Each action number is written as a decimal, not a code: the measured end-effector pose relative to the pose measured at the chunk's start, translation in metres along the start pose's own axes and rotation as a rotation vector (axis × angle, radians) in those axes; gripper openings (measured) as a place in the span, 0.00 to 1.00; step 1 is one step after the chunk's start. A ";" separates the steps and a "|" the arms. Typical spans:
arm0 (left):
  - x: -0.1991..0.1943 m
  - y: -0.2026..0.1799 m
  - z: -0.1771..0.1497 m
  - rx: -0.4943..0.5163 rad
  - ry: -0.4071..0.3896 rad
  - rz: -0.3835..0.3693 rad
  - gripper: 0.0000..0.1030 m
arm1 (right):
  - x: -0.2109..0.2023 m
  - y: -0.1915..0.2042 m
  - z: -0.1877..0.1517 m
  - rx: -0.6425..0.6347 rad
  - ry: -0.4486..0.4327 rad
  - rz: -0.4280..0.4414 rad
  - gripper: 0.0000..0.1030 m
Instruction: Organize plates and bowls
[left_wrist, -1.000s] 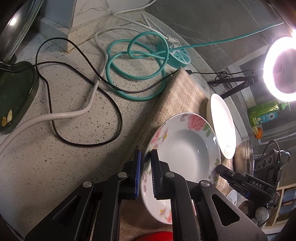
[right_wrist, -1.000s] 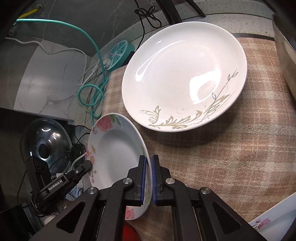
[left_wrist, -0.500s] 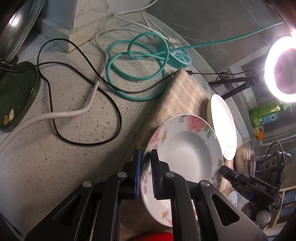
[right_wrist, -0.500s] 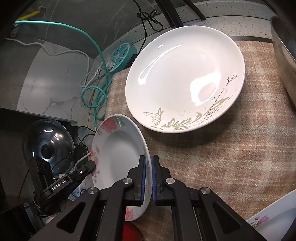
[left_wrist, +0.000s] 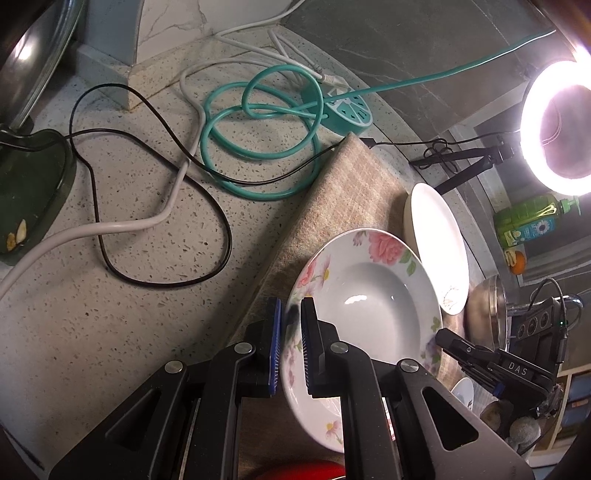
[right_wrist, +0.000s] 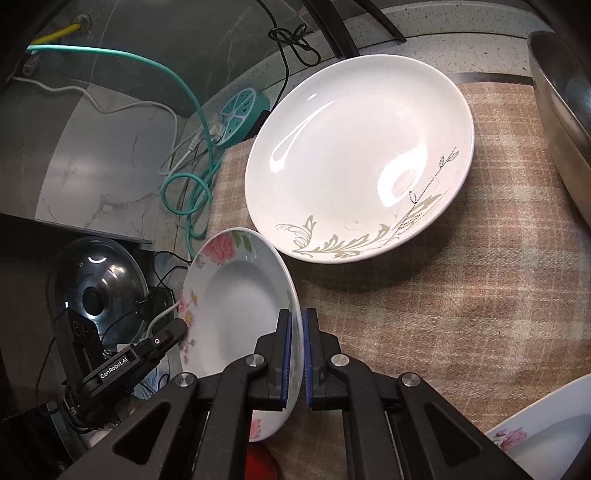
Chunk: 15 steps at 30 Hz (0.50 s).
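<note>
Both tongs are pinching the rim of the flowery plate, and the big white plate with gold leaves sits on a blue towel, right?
Nearly. Both tongs do pinch the pink-flowered plate, but the towel isn't blue. The right wrist view shows the big white plate with gold leaves sitting on a beige checked cloth.

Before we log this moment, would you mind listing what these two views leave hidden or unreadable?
- Red object: left wrist view, cut off by the bottom edge and covered by the left gripper.
- Second floral dish: right wrist view, cropped at the corner.
- Metal bowl: right wrist view, only its rim shows.
- Underside of the floral plate: hidden in both views.
</note>
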<state>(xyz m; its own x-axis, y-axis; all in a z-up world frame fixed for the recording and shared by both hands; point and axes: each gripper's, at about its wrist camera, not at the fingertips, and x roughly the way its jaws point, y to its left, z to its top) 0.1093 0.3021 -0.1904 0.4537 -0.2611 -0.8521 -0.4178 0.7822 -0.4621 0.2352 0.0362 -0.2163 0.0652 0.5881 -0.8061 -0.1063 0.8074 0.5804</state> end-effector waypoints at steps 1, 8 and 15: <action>-0.001 0.000 0.000 0.003 -0.002 0.003 0.08 | -0.001 0.001 0.000 -0.003 0.000 0.002 0.06; -0.008 -0.002 -0.001 0.005 -0.013 -0.001 0.08 | -0.007 0.003 -0.001 -0.020 -0.010 0.020 0.06; -0.015 -0.007 -0.002 0.002 -0.026 -0.010 0.08 | -0.015 0.004 -0.004 -0.028 -0.017 0.032 0.06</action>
<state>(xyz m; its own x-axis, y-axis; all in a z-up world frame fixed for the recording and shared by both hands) 0.1037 0.2994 -0.1748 0.4779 -0.2543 -0.8408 -0.4113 0.7810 -0.4700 0.2294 0.0298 -0.2023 0.0782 0.6143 -0.7852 -0.1361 0.7868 0.6020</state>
